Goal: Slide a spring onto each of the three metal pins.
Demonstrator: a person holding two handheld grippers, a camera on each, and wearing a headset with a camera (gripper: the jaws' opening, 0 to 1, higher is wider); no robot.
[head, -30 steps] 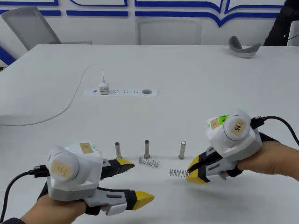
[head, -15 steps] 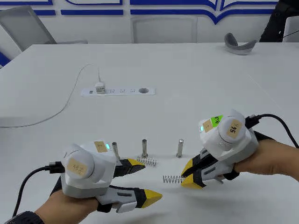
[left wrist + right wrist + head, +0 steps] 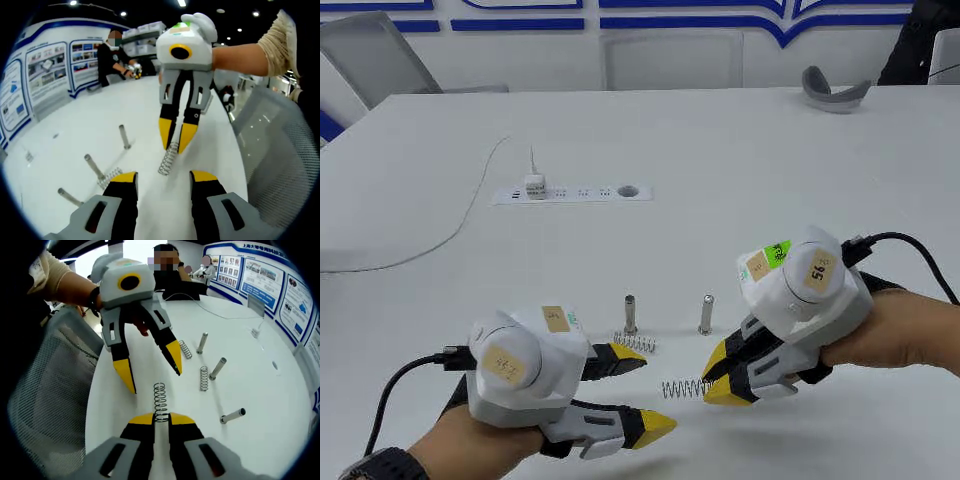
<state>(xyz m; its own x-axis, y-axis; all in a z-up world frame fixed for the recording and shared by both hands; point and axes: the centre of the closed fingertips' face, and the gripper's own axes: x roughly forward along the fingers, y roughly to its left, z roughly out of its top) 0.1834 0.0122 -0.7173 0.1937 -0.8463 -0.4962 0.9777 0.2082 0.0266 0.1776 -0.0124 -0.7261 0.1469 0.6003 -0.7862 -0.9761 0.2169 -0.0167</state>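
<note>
My right gripper (image 3: 712, 378), clenched on one end of a spring (image 3: 682, 388), had carried it toward 9 o'clock, nearer my released left gripper (image 3: 650, 395). The pins (image 3: 630, 312) stood bare at its 12 o'clock, so I judged the threading not yet begun.

White table (image 3: 720, 160) across the upper head view: smooth and matt, barely a sheen. Mid-frame, the upright pins (image 3: 630, 312) are bare metal, satin grey with brighter tops. At lower centre the spring (image 3: 682, 388) is thin metal wire, glinting (a second coil (image 3: 635, 343) beside the pins looks just as shiny). Now the left gripper (image 3: 650, 395) and right gripper (image 3: 713, 378): glossy white plastic shells, black and yellow plastic jaws, tan paper labels (image 3: 556, 319) on top. At the right of the left gripper view, a chair (image 3: 280, 150) in grey woven mesh.
</note>
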